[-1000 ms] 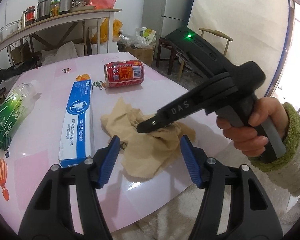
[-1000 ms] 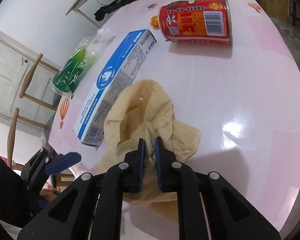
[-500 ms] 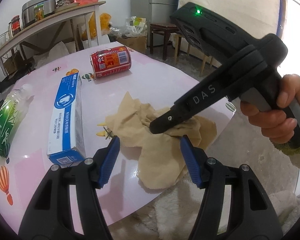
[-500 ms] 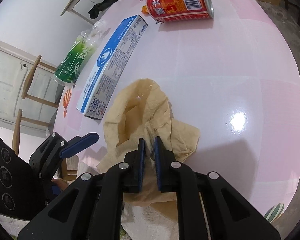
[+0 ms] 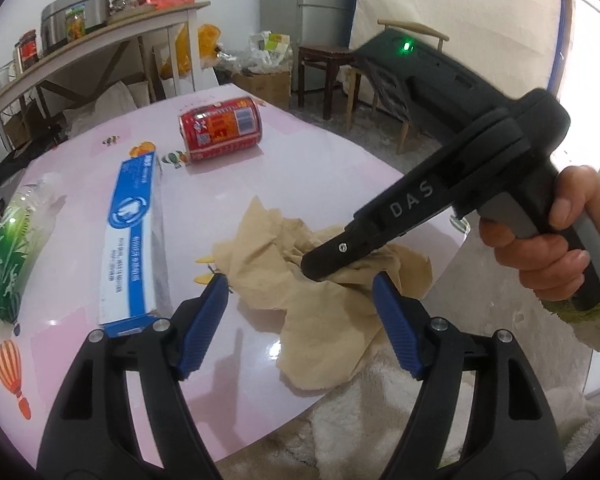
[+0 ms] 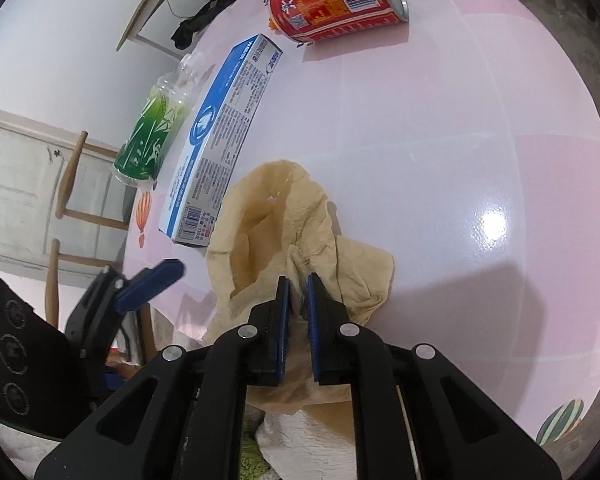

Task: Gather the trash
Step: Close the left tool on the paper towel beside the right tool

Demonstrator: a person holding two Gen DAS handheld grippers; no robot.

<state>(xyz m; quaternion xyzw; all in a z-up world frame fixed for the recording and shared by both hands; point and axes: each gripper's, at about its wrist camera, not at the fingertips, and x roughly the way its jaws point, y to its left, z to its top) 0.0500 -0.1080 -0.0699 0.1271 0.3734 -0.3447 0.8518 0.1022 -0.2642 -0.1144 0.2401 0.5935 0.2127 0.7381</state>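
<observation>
A crumpled tan paper napkin (image 5: 316, 280) lies at the near edge of the pink table (image 5: 308, 168) and hangs partly over it. My right gripper (image 6: 296, 284) is shut on the napkin (image 6: 276, 224), pinching a fold in its middle; it shows from the side in the left wrist view (image 5: 320, 264). My left gripper (image 5: 300, 300) is open and empty, hovering just in front of the napkin. A red can (image 5: 220, 128) lies on its side at the far edge. A blue and white box (image 5: 134, 232) and a green plastic bottle (image 5: 8, 256) lie to the left.
A white fluffy rug (image 5: 364, 420) lies on the floor below the table edge. A wooden shelf (image 5: 92, 44) with pots and jars stands behind, with boxes and bags on the floor. Wooden chairs (image 6: 72, 208) stand beside the table.
My right gripper has dragged the napkin toward the near table edge, so more of it hangs over. My left gripper has stayed open while its view has shifted.
</observation>
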